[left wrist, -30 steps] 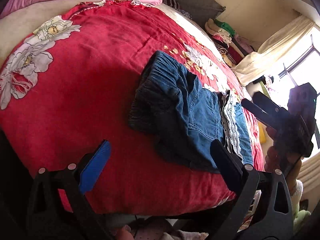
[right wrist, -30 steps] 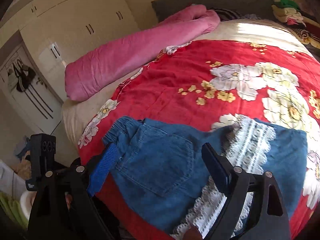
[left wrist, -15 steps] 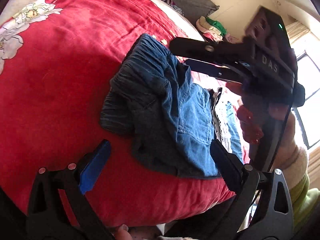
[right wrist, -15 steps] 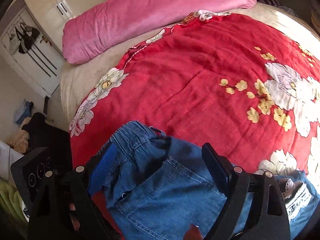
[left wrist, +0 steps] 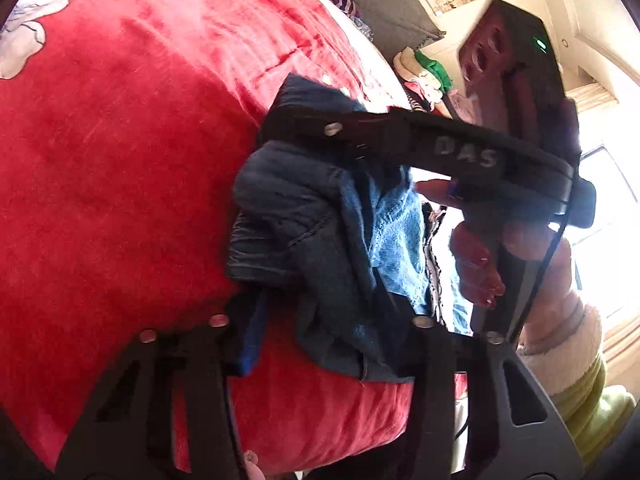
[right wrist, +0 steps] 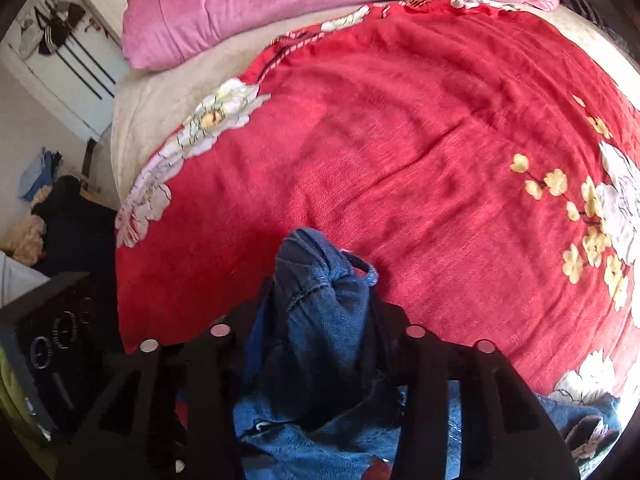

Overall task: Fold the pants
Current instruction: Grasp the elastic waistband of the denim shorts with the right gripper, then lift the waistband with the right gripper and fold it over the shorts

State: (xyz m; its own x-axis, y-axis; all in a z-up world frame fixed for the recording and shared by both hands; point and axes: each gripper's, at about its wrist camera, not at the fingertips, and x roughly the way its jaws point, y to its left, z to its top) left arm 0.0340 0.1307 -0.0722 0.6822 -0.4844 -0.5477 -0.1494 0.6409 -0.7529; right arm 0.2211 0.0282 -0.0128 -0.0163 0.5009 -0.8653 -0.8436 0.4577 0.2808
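1. The pants (left wrist: 332,240), blue denim, lie bunched on the red blanket (left wrist: 120,160) near its front edge; every place below is given from the pants.
2. The left gripper (left wrist: 320,320) sits at the near edge of the pants. Its jaws have just been closing, and dark denim fills the gap between them, so it looks clamped on that edge, likely to hold one end of the waist for lifting.
3. The right gripper (right wrist: 316,320) is at the far side of the pants, as seen from the left wrist. Its jaws have just been closing too, and a gathered ridge of denim stands pinched between them, so it grips cloth.
4. Two holds on opposite sides suggest the cloth is meant to be raised and pulled taut before it is laid over itself.
5. The pink quilt (right wrist: 320,4) lies well beyond the pants, out of the way of the fold.
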